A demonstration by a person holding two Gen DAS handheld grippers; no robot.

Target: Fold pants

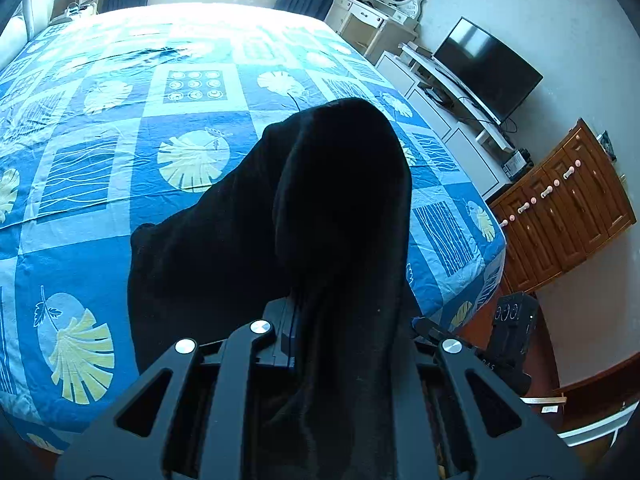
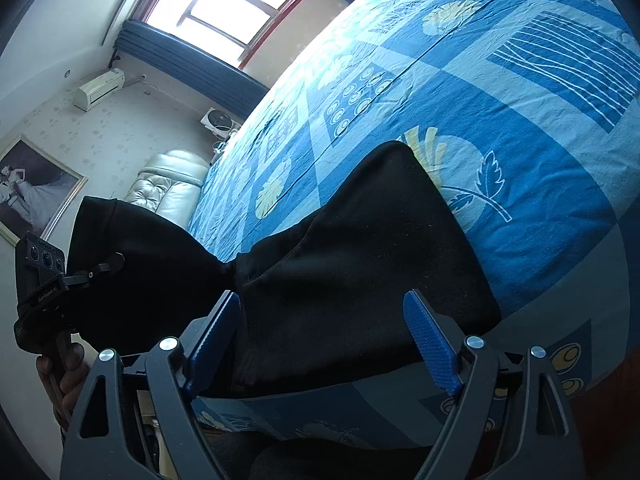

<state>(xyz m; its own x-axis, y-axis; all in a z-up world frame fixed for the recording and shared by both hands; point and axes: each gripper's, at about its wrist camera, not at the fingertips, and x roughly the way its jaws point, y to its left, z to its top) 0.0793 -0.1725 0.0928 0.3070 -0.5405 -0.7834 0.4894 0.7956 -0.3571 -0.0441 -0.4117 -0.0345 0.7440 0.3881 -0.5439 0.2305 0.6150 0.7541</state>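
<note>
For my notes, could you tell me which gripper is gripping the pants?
The left gripper, shut on the black pants; the right gripper stands open.

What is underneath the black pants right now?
The black pants lie partly on the blue patterned bedspread, one end lifted by the left gripper. Whatever is beneath the fabric is hidden.

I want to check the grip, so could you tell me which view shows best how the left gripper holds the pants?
The right wrist view: it shows the left gripper from outside, shut on a lifted end of the black pants. The left wrist view shows only cloth draped over its own fingers.
</note>
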